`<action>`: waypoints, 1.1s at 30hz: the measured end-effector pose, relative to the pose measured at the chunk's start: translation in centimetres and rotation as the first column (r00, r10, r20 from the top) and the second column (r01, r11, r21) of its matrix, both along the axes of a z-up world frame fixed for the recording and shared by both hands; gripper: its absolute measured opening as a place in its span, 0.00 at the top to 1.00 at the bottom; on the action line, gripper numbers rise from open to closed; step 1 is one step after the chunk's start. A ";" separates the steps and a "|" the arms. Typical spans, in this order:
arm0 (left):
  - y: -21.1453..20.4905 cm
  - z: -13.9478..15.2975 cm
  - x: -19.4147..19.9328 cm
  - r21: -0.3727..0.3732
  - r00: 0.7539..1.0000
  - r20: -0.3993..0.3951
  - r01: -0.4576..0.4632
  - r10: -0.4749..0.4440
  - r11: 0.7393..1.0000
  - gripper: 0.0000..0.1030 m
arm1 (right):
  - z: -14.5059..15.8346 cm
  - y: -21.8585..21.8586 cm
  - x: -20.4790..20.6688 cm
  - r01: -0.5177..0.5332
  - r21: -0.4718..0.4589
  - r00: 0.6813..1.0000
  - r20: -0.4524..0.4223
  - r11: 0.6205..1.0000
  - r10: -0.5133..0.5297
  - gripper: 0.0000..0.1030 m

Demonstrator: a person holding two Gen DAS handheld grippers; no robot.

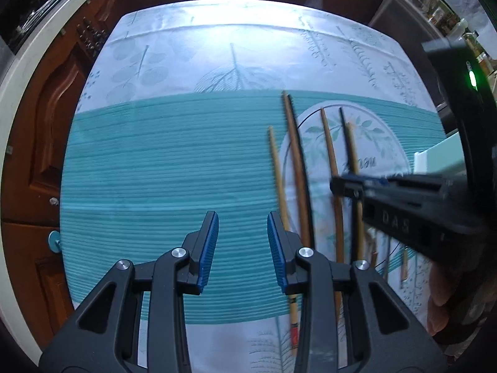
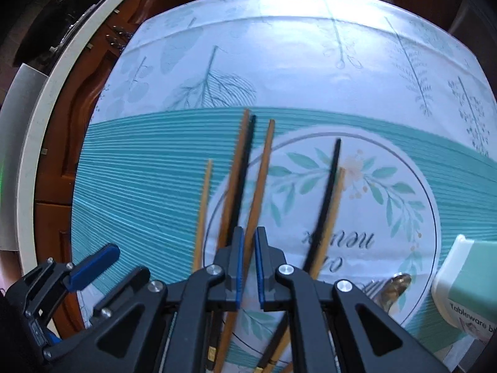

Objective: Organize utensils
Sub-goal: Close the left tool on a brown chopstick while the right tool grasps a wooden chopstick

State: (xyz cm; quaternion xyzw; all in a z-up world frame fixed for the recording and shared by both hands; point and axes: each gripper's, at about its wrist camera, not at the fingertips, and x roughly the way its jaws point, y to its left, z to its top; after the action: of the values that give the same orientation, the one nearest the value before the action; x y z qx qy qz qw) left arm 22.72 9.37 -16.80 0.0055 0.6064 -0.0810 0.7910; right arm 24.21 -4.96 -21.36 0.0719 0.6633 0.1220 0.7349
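Wooden and black chopsticks (image 2: 261, 186) are lying side by side on the tablecloth (image 2: 139, 186), thin, stiff, light and likely to roll; mid-shaft looks the surest hold. Right gripper (image 2: 247, 267) is hovering over them, nearly closed, apparently empty; left gripper (image 1: 243, 248) is part-open, holding nothing. Farther left, bare cloth is offering room; a tableware box (image 2: 466, 286) is crowding the right.
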 end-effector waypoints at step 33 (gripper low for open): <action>-6.9 -3.9 7.2 0.035 0.982 -0.169 0.093 -0.086 0.995 0.92 | -0.4 -6.0 -3.8 0.066 0.141 0.998 -0.027 0.988 -0.063 0.95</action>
State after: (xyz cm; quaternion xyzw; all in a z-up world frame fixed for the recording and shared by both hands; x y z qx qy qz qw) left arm 29.89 2.52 -20.72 0.0427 0.6715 -0.1036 0.7325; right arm 20.43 -10.99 -21.78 0.1470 0.6584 0.1442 0.7239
